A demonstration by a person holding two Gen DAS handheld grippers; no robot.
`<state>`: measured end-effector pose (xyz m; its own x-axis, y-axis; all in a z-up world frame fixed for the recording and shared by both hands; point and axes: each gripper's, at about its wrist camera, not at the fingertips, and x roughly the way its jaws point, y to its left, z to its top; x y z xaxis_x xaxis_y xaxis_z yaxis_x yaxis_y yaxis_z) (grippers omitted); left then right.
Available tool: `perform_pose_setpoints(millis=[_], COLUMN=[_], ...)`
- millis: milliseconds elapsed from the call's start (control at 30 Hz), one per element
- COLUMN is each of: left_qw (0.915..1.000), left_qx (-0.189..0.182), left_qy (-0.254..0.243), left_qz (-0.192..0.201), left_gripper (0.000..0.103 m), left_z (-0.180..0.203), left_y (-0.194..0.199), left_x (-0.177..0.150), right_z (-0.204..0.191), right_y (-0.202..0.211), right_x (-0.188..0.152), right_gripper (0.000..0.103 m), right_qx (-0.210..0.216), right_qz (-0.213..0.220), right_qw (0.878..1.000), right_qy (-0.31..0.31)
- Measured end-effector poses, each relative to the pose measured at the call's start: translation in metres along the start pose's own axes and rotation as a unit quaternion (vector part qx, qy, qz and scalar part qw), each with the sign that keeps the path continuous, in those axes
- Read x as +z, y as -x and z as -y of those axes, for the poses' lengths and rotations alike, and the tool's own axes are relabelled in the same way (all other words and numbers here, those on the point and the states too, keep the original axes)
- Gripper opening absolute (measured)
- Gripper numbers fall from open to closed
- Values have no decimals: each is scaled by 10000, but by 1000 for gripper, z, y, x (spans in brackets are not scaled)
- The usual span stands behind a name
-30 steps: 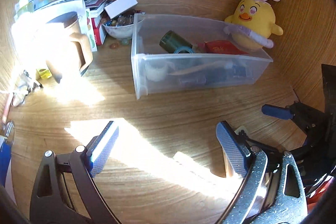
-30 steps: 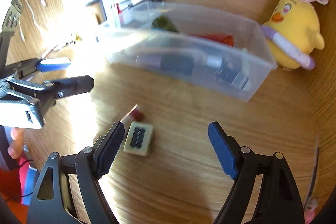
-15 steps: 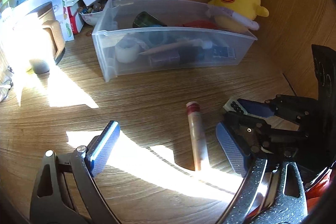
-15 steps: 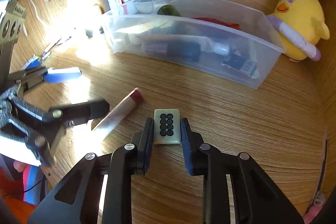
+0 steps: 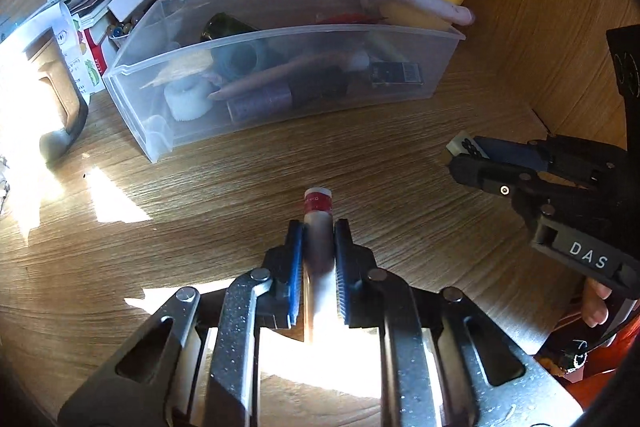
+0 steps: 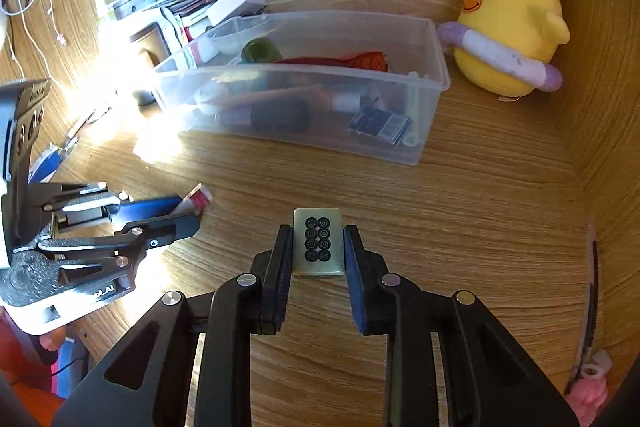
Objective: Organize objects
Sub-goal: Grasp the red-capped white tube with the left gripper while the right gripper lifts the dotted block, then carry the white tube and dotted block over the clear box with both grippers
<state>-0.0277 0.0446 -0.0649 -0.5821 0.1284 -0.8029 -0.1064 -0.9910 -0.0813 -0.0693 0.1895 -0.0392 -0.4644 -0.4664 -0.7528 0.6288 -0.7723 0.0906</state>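
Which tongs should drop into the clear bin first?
Right, probably: the right tongs hold the mahjong tile facing the clear bin more squarely than the left tongs holding the tube.

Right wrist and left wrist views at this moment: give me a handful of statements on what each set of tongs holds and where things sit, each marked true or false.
1. The right tongs are shut on the mahjong tile. True.
2. The tile's face shows a single large circle. False: it shows eight dark circles in two columns.
3. The left tongs grip the red-capped tube. True.
4. The clear plastic bin is empty. False: several items lie in it, among them a dark green bottle and a red packet.
5. The yellow chick plush sits inside the bin. False: it sits on the desk beside the bin's end.
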Motion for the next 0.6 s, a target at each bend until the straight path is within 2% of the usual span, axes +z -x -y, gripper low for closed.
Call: perform_pose_setpoints(millis=[600], left_qw=[9959], left_qx=[-137], left_qy=[219], left_qz=[869], left_gripper=[15], left_z=[-7], left_y=[45], left_x=[33], right_z=[0], right_y=[24], right_x=[27], right_gripper=[22], right_qx=[60], right_qz=[521], right_qw=[9986], right_qy=[-26])
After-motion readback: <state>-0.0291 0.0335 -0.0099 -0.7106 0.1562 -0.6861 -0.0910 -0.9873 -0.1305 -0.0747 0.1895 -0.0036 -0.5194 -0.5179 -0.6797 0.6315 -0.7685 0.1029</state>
